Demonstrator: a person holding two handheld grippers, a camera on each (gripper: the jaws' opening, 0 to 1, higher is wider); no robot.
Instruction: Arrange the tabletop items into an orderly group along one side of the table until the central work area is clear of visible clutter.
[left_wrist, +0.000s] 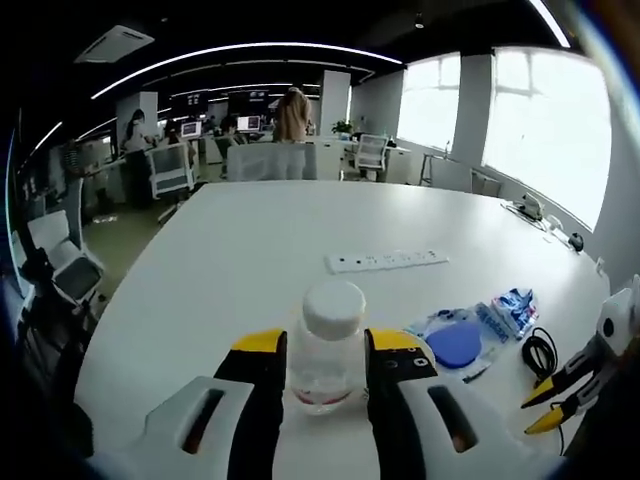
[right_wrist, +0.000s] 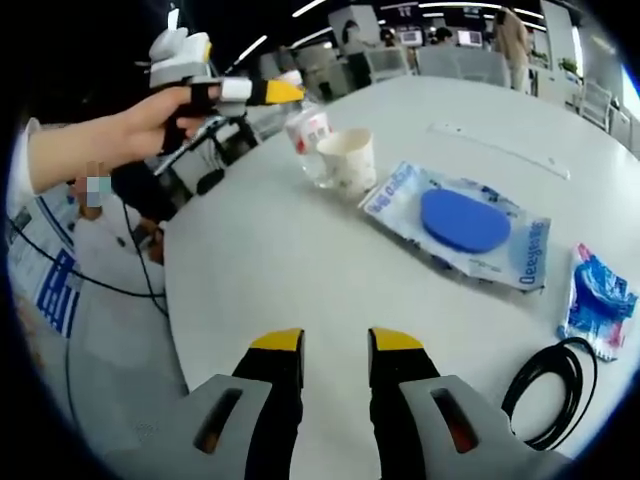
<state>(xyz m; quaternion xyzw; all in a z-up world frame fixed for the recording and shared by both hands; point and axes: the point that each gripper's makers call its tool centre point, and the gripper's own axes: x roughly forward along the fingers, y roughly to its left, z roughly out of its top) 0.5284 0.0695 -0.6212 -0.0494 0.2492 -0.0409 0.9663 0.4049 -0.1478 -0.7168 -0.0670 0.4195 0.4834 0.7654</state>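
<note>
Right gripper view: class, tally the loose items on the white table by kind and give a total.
Clear bottle: 1
Paper cup: 1
Blue-disc packet: 1
Blue-and-white packet: 1
Black cable coil: 1
Power strip: 1
Total: 6

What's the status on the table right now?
Left gripper shut on clear bottle. Right gripper open, holding nothing, over bare table. Blue-disc packet, black cable lying loose ahead.

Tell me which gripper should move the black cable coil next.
Right. The right gripper is open and empty, with the black cable coil lying close beside it on the table. The left gripper is occupied, its jaws around the clear bottle.
</note>
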